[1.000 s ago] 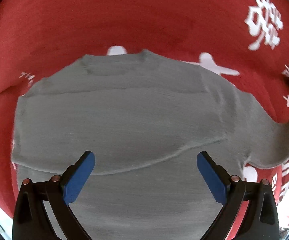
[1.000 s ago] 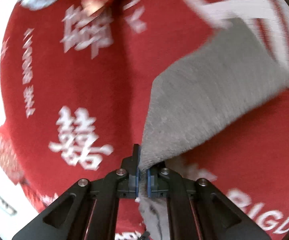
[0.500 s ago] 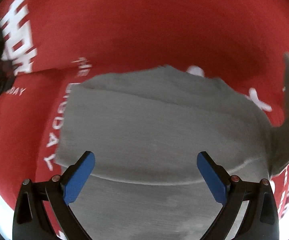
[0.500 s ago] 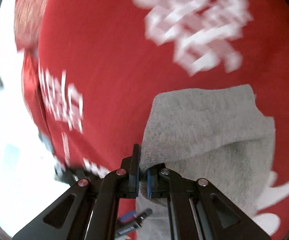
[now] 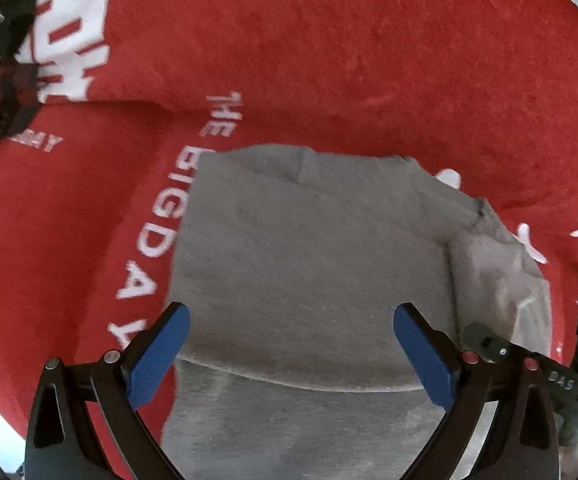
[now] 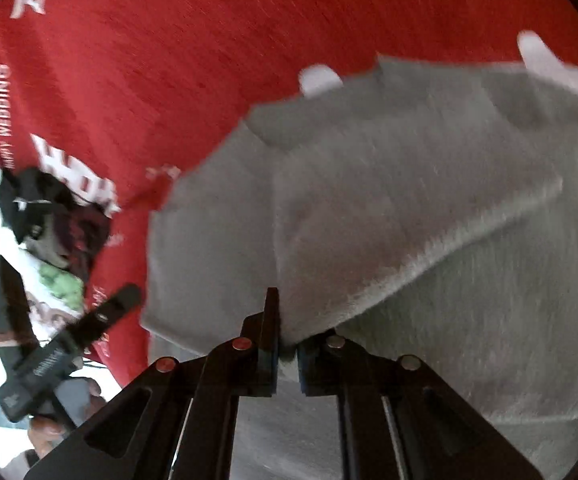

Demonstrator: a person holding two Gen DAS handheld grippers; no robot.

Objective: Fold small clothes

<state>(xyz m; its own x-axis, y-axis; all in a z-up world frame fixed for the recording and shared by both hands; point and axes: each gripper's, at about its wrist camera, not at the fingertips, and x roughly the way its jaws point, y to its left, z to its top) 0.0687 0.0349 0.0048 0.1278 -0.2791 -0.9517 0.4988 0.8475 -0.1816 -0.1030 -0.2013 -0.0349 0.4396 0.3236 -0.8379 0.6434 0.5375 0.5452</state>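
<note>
Now the right gripper, jaws opening, releases the soft grey knitted garment's folded sleeve; the left gripper hovers, jaws apart, empty.

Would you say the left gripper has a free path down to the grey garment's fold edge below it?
Probably yes: the left gripper hangs open over the grey garment, nothing between. The right gripper, jaws opening with the folded-over sleeve between them, stays off to the side.

grey garment cut off by the lower frame edge, red cloth's white lettering smeared, dark clutter at left too blurred to identify
</note>
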